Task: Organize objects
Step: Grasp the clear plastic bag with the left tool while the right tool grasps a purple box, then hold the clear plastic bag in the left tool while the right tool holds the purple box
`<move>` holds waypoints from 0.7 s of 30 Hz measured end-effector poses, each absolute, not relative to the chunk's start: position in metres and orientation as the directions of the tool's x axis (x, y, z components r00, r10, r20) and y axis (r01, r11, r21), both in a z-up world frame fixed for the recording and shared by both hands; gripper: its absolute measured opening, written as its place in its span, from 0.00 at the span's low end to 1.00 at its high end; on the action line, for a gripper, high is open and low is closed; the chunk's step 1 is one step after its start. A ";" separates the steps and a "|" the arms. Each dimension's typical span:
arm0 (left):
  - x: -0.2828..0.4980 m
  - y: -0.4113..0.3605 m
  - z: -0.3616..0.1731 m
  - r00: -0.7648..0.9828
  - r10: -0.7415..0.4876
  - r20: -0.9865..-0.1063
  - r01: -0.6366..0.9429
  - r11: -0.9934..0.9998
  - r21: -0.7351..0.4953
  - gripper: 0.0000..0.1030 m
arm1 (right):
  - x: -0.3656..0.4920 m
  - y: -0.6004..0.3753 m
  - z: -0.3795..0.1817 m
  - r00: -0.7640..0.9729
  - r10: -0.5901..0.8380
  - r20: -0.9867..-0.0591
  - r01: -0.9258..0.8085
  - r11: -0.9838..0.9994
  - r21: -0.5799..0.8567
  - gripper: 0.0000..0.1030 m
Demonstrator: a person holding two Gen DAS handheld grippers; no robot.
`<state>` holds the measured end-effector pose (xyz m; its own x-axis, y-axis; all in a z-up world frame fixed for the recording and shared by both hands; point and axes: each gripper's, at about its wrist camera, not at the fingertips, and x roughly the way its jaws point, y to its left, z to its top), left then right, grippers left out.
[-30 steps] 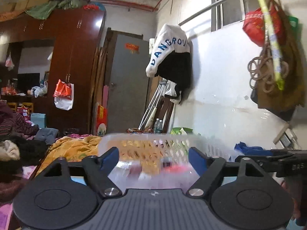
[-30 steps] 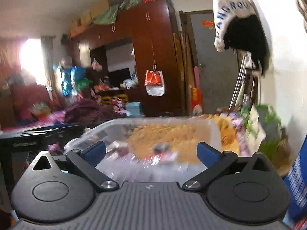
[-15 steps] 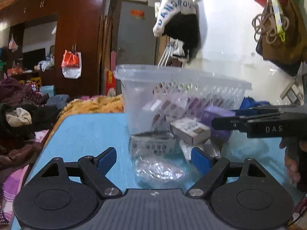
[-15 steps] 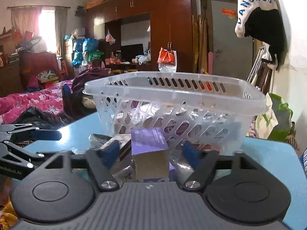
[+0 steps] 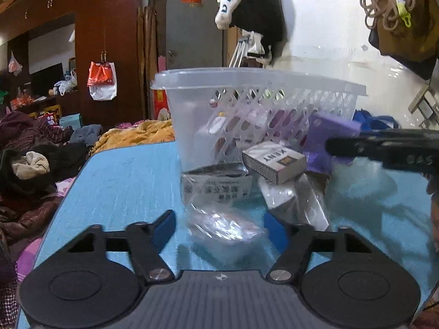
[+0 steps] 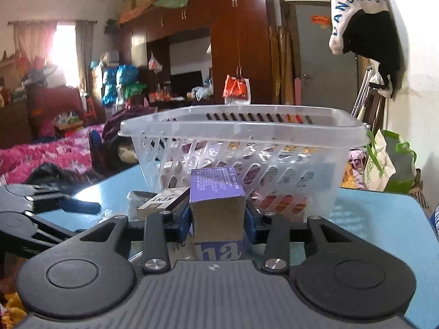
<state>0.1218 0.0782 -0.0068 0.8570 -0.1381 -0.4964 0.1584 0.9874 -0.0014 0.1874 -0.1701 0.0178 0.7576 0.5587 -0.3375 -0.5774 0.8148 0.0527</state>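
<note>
A clear plastic basket [image 5: 255, 104] stands on the blue table [image 5: 118, 181]; it also shows in the right wrist view [image 6: 241, 137]. In front of it lie a white KENT box [image 5: 274, 161], a bagged packet [image 5: 216, 186] and a clear bagged item [image 5: 225, 233]. My left gripper [image 5: 221, 227] is open around the clear bagged item. My right gripper [image 6: 218, 216] is shut on a purple box [image 6: 216, 200], which also shows in the left wrist view [image 5: 329, 134]. The KENT box [image 6: 162, 200] lies just left of it.
Piles of clothes and bedding [image 5: 35, 150] lie left of the table. A green-and-white bag [image 6: 389, 161] stands beyond the table's far right edge. A wardrobe [image 6: 233, 41] and a grey door [image 5: 192, 27] stand behind.
Both grippers have come down to the table in front of the basket. The right gripper has closed on the purple box. The left gripper has moved up around the clear bagged item.
</note>
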 end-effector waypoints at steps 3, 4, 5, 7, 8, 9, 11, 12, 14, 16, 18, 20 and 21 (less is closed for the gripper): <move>0.120 0.075 -0.006 0.865 -0.120 -0.487 0.151 0.988 0.025 0.63 | 0.186 -0.179 0.019 0.766 0.559 -0.318 -0.568 0.820 0.075 0.41; 0.119 0.075 -0.006 0.869 -0.121 -0.479 0.151 0.988 0.023 0.63 | 0.186 -0.182 0.019 0.767 0.560 -0.312 -0.566 0.820 0.082 0.41; 0.118 0.077 -0.005 0.874 -0.126 -0.468 0.150 0.989 0.014 0.63 | 0.185 -0.185 0.019 0.768 0.563 -0.306 -0.565 0.820 0.090 0.41; 0.115 0.079 -0.005 0.885 -0.146 -0.443 0.159 0.987 -0.009 0.63 | 0.184 -0.188 0.020 0.772 0.564 -0.293 -0.562 0.821 0.099 0.41; 0.113 0.081 -0.005 0.889 -0.152 -0.432 0.160 0.987 -0.019 0.63 | 0.184 -0.189 0.020 0.776 0.563 -0.286 -0.560 0.823 0.101 0.41; 0.112 0.082 -0.005 0.893 -0.157 -0.422 0.160 0.987 -0.028 0.63 | 0.183 -0.189 0.020 0.778 0.562 -0.281 -0.558 0.824 0.102 0.41; 0.110 0.084 -0.004 0.898 -0.168 -0.407 0.166 0.985 -0.039 0.63 | 0.183 -0.190 0.020 0.785 0.558 -0.270 -0.553 0.827 0.103 0.41; 0.110 0.084 -0.005 0.900 -0.169 -0.402 0.166 0.985 -0.041 0.63 | 0.183 -0.190 0.020 0.787 0.557 -0.266 -0.551 0.828 0.104 0.41; 0.109 0.084 -0.005 0.901 -0.177 -0.397 0.174 0.984 -0.043 0.63 | 0.182 -0.190 0.020 0.792 0.552 -0.259 -0.546 0.832 0.101 0.41; 0.109 0.084 -0.004 0.900 -0.180 -0.397 0.177 0.983 -0.043 0.63 | 0.180 -0.188 0.020 0.800 0.545 -0.250 -0.541 0.836 0.088 0.41; 0.109 0.085 -0.004 0.900 -0.182 -0.396 0.179 0.983 -0.044 0.63 | 0.178 -0.186 0.019 0.809 0.535 -0.242 -0.536 0.842 0.070 0.41; 0.109 0.085 -0.004 0.900 -0.182 -0.395 0.179 0.983 -0.045 0.63 | 0.175 -0.185 0.019 0.815 0.529 -0.235 -0.533 0.844 0.054 0.41; 0.109 0.085 -0.004 0.901 -0.183 -0.393 0.179 0.983 -0.046 0.63 | 0.175 -0.185 0.019 0.817 0.528 -0.233 -0.532 0.845 0.050 0.41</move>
<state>0.1089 0.0848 -0.0042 0.9012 -0.1828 -0.3930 0.1792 0.9827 -0.0461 0.1745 -0.1845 0.0192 0.8169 0.5275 -0.2332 -0.5317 0.8455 0.0501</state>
